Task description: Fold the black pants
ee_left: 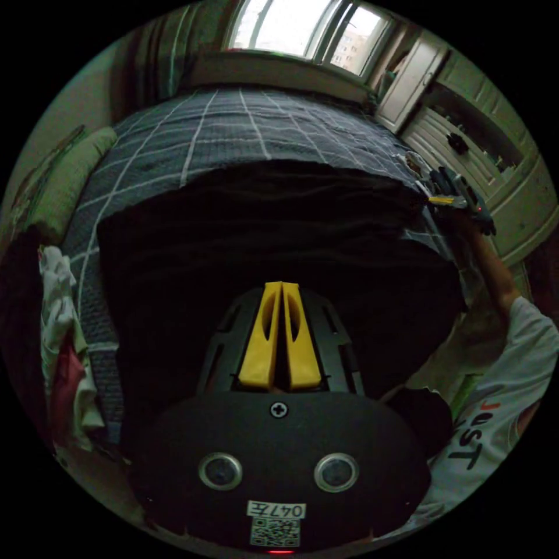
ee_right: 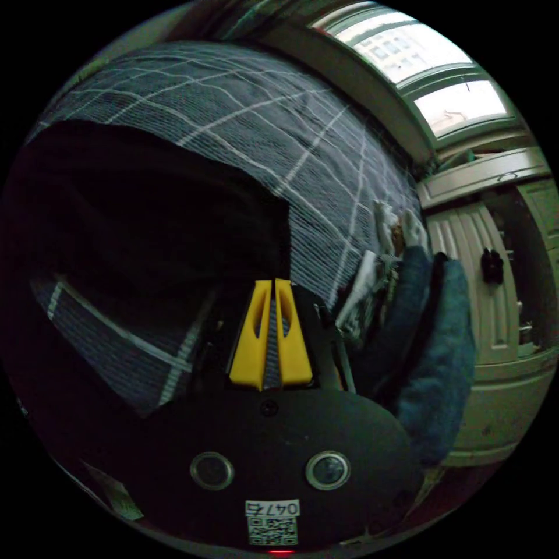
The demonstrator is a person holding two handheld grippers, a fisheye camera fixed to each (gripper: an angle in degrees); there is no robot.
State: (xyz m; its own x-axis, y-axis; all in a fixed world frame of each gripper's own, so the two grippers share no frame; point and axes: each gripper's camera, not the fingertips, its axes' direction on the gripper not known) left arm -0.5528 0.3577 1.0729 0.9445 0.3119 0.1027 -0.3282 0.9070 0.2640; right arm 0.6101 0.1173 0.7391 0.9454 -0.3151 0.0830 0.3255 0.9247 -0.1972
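Black pants (ee_left: 262, 233) spread across checked bedspread (ee_left: 233, 128), far edge straight, left gripper (ee_left: 282, 288) closed

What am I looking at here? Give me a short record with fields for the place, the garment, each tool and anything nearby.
place: bed with a grey checked cover, window behind
garment: black pants spread across the bed
left gripper: yellow jaws together, over the pants
right gripper: jaws together at the pants' edge
nearby: clothes pile, cabinets
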